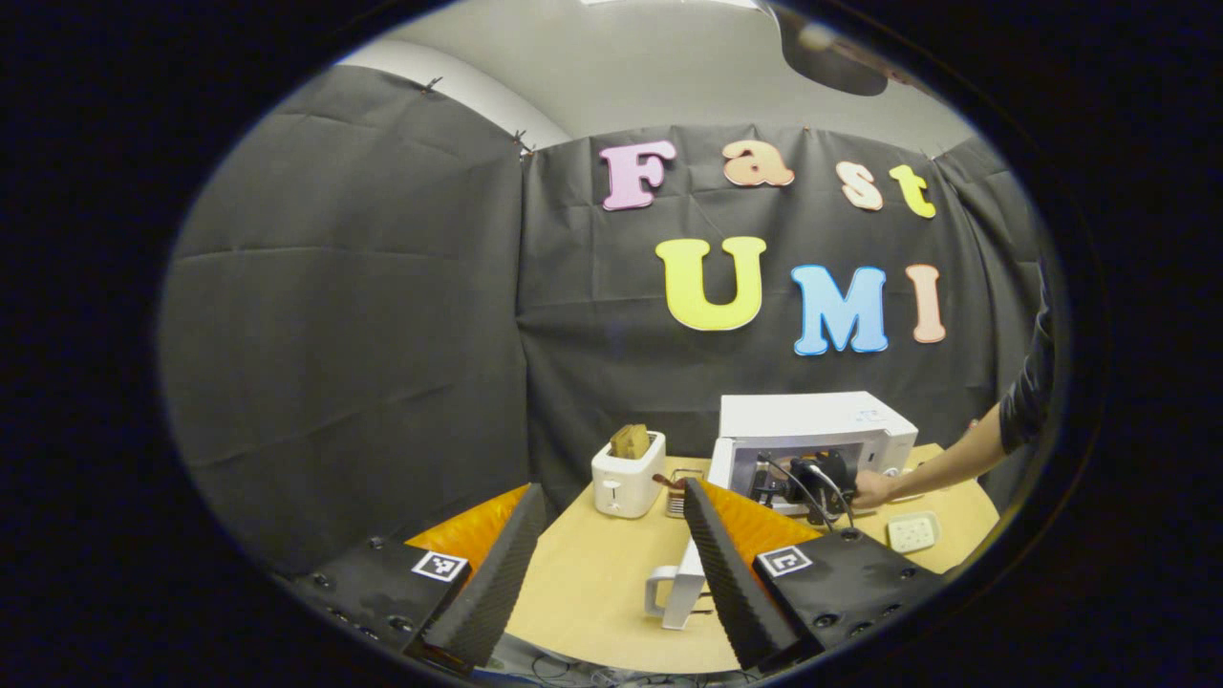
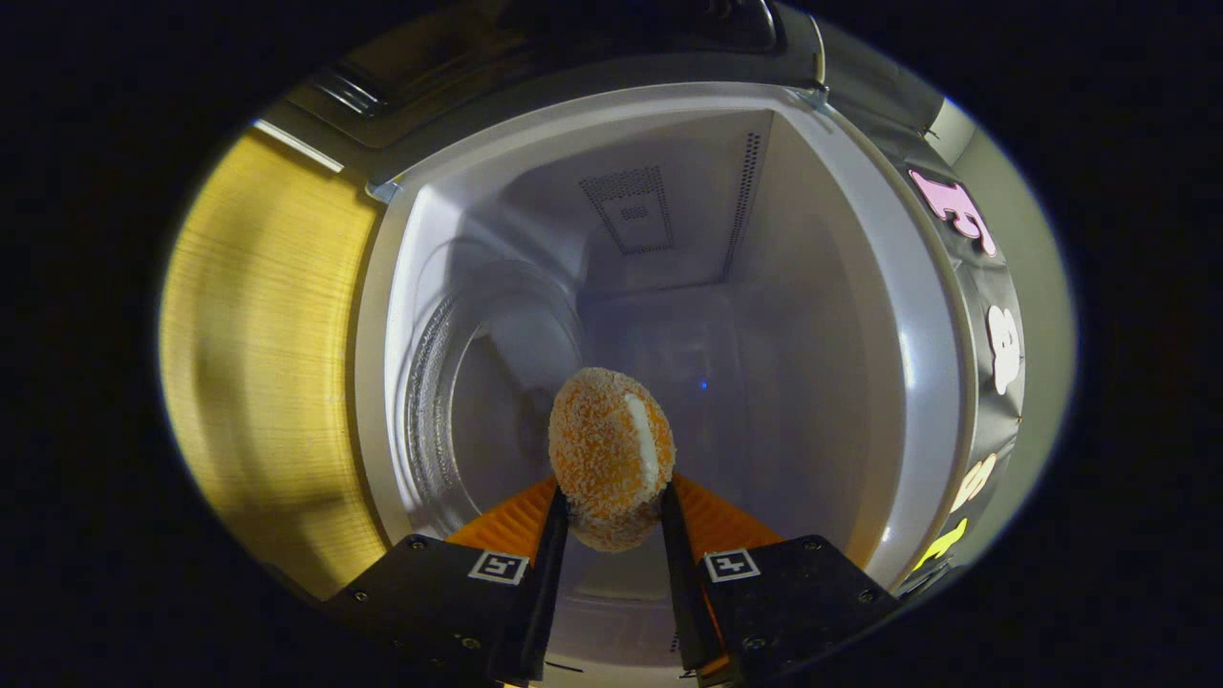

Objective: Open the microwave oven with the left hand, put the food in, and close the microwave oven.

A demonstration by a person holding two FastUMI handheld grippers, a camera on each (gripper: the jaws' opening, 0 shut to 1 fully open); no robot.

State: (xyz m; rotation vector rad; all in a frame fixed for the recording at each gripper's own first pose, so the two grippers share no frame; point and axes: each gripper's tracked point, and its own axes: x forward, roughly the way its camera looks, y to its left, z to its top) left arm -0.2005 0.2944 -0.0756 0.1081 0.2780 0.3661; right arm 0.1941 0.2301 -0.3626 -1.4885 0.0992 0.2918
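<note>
Left gripper (image 1: 611,564): it is held back from the table, up above the near edge. Its two fingers are spread wide apart, and they pinch nothing.
Right gripper (image 2: 611,530): its two fingers pinch the food, one on each side. In the left gripper view you can see this gripper (image 1: 807,483) far off at the microwave's open front, with a hand (image 1: 871,488) holding it.
Food (image 2: 611,457): a round ball with orange crumbs and a pale stripe. It sits between the right gripper's fingers, just inside the microwave's mouth.
Microwave oven (image 1: 812,440): a white box at the far right of the table. Its inside (image 2: 669,315) is pale and bare, with a dotted vent on the back wall.
Glass plate (image 2: 478,382): a round plate inside the microwave. In the right gripper view it looks tipped to the left, because the camera is turned.
Door (image 1: 683,585): the white piece with a handle, near the left gripper's right finger, looks like the open door. I cannot tell for sure.
Table (image 1: 592,573): round and light brown wood.
Toaster (image 1: 626,475): white, left of the microwave, with brown bread (image 1: 631,440) sticking out of the top.
Socket strip (image 1: 912,531): small and pale, on the table near the right edge.
</note>
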